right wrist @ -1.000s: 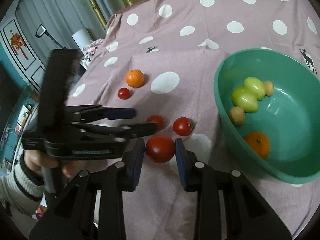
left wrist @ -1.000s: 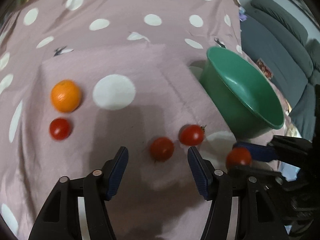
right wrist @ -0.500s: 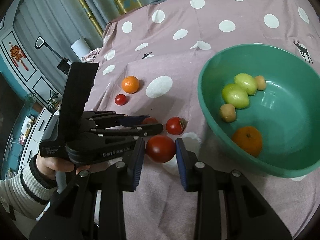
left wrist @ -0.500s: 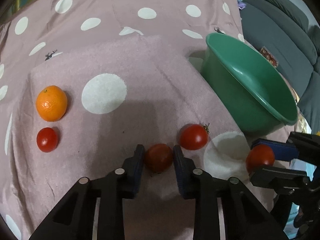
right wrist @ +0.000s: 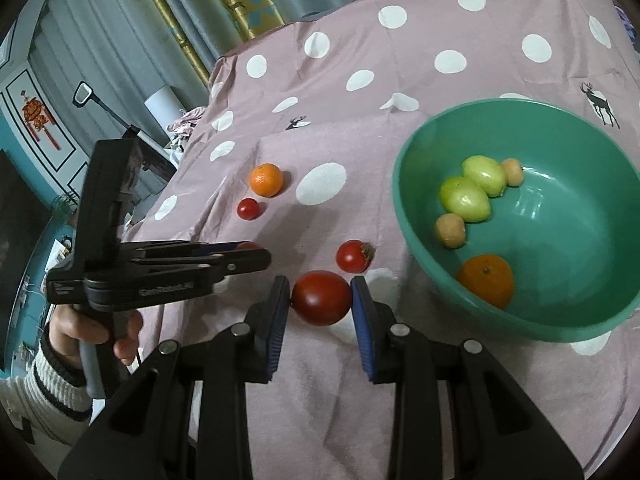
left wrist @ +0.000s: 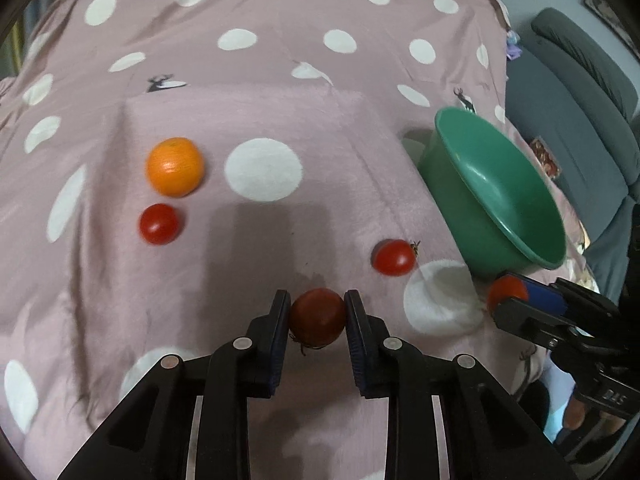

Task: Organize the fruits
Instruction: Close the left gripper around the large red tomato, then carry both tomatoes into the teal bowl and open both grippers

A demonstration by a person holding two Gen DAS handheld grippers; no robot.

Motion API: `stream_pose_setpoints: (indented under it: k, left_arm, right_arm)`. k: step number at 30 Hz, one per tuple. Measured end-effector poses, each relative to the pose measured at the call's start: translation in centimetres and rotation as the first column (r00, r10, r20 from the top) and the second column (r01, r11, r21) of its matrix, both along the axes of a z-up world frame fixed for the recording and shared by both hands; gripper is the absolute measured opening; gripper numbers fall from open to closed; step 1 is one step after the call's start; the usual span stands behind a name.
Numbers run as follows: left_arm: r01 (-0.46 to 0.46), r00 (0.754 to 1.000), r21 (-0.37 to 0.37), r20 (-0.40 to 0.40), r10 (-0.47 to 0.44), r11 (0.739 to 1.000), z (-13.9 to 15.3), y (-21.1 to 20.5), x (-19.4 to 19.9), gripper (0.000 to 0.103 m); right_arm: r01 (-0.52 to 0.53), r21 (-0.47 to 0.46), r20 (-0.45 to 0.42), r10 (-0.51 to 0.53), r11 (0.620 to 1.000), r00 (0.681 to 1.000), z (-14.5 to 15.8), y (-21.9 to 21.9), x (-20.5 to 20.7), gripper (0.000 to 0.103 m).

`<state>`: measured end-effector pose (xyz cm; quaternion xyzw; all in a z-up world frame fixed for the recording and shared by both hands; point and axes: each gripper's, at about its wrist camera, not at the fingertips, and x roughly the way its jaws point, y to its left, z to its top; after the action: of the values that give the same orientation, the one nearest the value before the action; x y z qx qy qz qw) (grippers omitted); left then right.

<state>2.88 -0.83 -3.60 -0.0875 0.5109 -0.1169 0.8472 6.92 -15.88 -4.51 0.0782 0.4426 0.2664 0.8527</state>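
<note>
My left gripper (left wrist: 317,316) is shut on a dark red tomato (left wrist: 318,318), held just above the pink spotted cloth. My right gripper (right wrist: 321,300) is shut on a larger red tomato (right wrist: 322,298), left of the green bowl (right wrist: 404,200). In the right wrist view the left gripper (right wrist: 256,254) shows side-on in a person's hand (right wrist: 80,328). A red tomato (left wrist: 394,257) with a stem lies on the cloth between the grippers. Further left lie an orange (left wrist: 175,166) and a small tomato (left wrist: 159,224). The bowl (left wrist: 496,208) holds two green fruits (right wrist: 466,198), two small tan fruits and an orange (right wrist: 486,280).
The pink cloth (left wrist: 280,60) with white dots covers a raised surface. A grey sofa (left wrist: 592,92) stands to the right beyond the cloth's edge. Curtains (right wrist: 120,20) and a teal wall lie beyond the cloth's far left edge.
My left gripper closed around the dark tomato that lay on the cloth and lifted it slightly. My right gripper kept its tomato and shifted little.
</note>
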Motion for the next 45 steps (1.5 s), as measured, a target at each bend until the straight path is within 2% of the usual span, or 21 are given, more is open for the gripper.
stream_pose_setpoints:
  k: [9, 16, 34, 45]
  left_arm:
    - [-0.049, 0.998, 0.004, 0.030, 0.049, 0.999, 1.8, 1.5, -2.6, 0.028]
    - [-0.052, 0.997, 0.000, 0.063, 0.052, 0.999, 3.1, 1.8, -3.6, 0.028]
    - [0.004, 0.993, 0.012, 0.115, -0.005, 1.000, 5.2, 0.0, -3.8, 0.028]
    - [0.059, 0.988, 0.030, 0.139, -0.062, 0.998, 6.5, -2.1, -2.7, 0.028]
  right_arm:
    - [-0.021, -0.003, 0.030, 0.021, 1.000, 0.999, 1.4, 0.8, -0.7, 0.033]
    - [-0.031, -0.005, 0.054, 0.031, 1.000, 0.998, 2.2, 1.0, -1.4, 0.033]
    - [-0.016, 0.009, 0.093, 0.015, 1.000, 0.996, 3.3, 0.2, -1.9, 0.033]
    - [0.038, 0.030, 0.111, -0.041, 0.999, 0.993, 3.6, -2.0, -1.8, 0.033]
